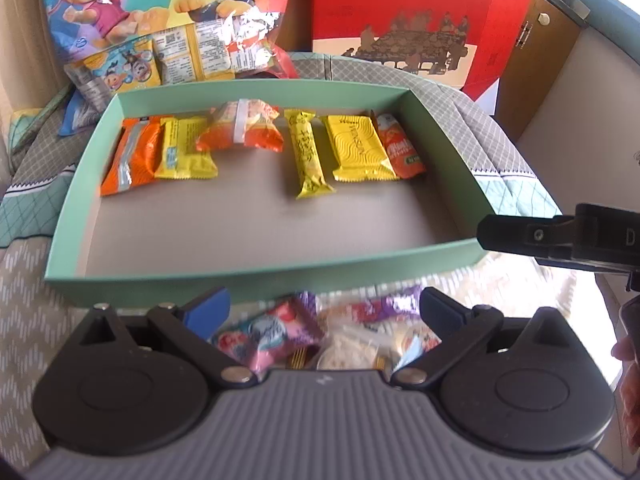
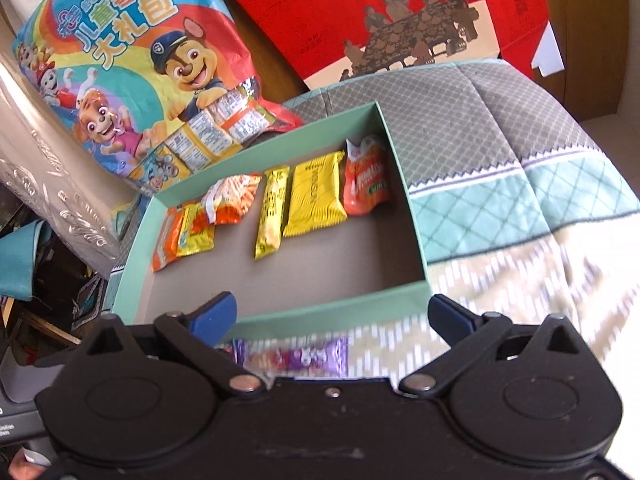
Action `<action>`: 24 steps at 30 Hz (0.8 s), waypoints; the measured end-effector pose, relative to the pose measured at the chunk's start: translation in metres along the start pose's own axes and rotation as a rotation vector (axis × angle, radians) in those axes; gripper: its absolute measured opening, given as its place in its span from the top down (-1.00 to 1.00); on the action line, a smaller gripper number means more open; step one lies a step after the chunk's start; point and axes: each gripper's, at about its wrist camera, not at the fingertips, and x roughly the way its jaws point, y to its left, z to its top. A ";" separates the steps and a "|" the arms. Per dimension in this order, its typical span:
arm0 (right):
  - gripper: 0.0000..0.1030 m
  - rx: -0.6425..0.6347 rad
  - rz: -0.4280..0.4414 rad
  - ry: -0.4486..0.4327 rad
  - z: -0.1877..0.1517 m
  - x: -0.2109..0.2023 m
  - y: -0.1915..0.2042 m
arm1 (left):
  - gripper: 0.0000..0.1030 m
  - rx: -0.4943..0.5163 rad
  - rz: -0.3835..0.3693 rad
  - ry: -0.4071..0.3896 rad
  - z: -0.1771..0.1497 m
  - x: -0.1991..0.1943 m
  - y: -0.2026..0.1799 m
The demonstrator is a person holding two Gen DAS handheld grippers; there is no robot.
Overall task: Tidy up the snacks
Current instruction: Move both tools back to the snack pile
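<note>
From the left wrist, the left gripper [image 1: 324, 312] is hanging wide and empty over loose snacks [image 1: 316, 340] just near the green box [image 1: 256, 276]; best centre one packet before closing.

From the right wrist, the right gripper [image 2: 332, 316] is gaping wide, empty, over a purple packet [image 2: 296, 356]; lower squarely.

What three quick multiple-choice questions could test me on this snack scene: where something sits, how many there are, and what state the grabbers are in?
1. Where does the row of snacks lie in the green box?
A. along the far wall
B. along the near wall
C. in a centre heap

2. How many packets are in the box?
A. three
B. six
C. ten

3. How do the left gripper and right gripper stand?
A. both shut on packets
B. one open, one shut
C. both open, holding nothing

Answers: 1 A, the near floor is bare; 2 B, from the orange packet to the orange pouch; 3 C, the blue pads stand wide apart.
</note>
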 end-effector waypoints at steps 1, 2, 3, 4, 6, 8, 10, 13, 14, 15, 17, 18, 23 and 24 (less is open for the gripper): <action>-1.00 0.008 0.001 0.005 -0.005 -0.003 -0.002 | -1.00 0.004 0.002 0.003 -0.005 -0.002 0.000; -1.00 0.015 0.002 0.012 -0.009 -0.004 -0.003 | -1.00 0.007 0.002 0.007 -0.009 -0.004 0.000; -1.00 0.020 0.004 0.018 -0.014 -0.006 -0.005 | -1.00 0.010 0.003 0.010 -0.014 -0.005 0.000; -1.00 0.024 0.006 0.022 -0.018 -0.008 -0.006 | -1.00 0.012 0.005 0.013 -0.018 -0.007 0.000; -1.00 0.034 0.010 0.031 -0.028 -0.011 -0.010 | -1.00 0.014 0.005 0.022 -0.027 -0.009 0.001; -1.00 0.044 0.015 0.050 -0.037 -0.012 -0.013 | -1.00 0.013 0.001 0.033 -0.035 -0.010 0.002; -1.00 0.055 0.021 0.069 -0.045 -0.013 -0.016 | -1.00 0.017 0.001 0.044 -0.042 -0.010 0.003; -1.00 0.076 0.030 0.086 -0.057 -0.014 -0.020 | -1.00 0.022 -0.005 0.060 -0.054 -0.013 0.005; -1.00 0.084 0.034 0.094 -0.061 -0.014 -0.022 | -1.00 0.025 -0.013 0.070 -0.058 -0.013 0.005; -1.00 0.089 0.037 0.102 -0.064 -0.014 -0.024 | -1.00 0.033 -0.020 0.081 -0.062 -0.013 0.004; -1.00 0.097 0.036 0.113 -0.070 -0.012 -0.026 | -1.00 0.058 -0.020 0.099 -0.067 -0.011 0.001; -1.00 0.100 0.032 0.112 -0.071 -0.012 -0.027 | -1.00 0.067 -0.017 0.103 -0.069 -0.010 -0.001; -0.93 0.110 0.009 0.082 -0.073 -0.017 -0.029 | -1.00 0.098 -0.024 0.106 -0.072 -0.008 -0.008; -0.87 0.107 0.009 0.081 -0.072 -0.017 -0.029 | -1.00 0.104 -0.018 0.107 -0.072 -0.008 -0.008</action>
